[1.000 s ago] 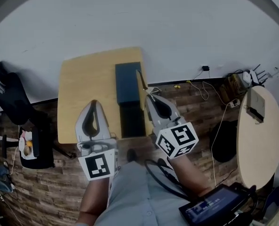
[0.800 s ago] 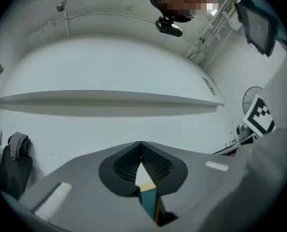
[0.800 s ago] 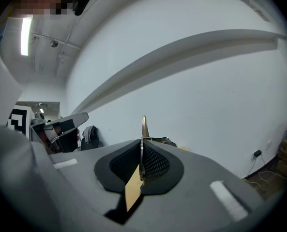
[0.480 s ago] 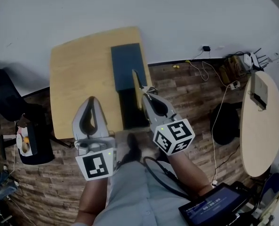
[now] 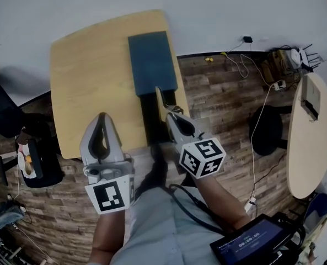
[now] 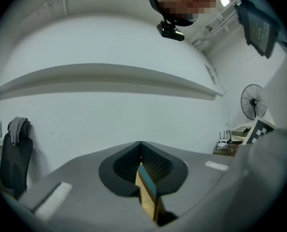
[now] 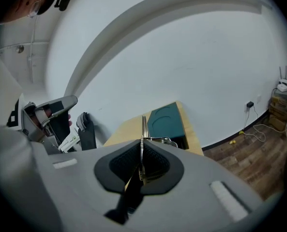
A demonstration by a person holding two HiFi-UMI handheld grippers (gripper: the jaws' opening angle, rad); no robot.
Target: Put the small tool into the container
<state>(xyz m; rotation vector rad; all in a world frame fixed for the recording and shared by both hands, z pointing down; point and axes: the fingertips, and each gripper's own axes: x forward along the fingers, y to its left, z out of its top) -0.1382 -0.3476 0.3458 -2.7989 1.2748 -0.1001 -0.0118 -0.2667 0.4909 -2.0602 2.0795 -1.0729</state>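
Now right claw (image 7: 142,144) clenched on small tool (image 7: 143,127), blade jutting past tips; left claw (image 6: 140,146) clenched, empty.

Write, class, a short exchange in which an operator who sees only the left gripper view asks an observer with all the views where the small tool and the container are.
Operator: The left gripper looks shut and empty. Where is the small tool?
Observer: The right gripper is shut on the small tool, a thin metal strip that sticks out beyond its jaws.
Operator: And the container?
Observer: In the head view the container lies on the wooden table, along the table's right-hand edge, ahead of the right gripper.
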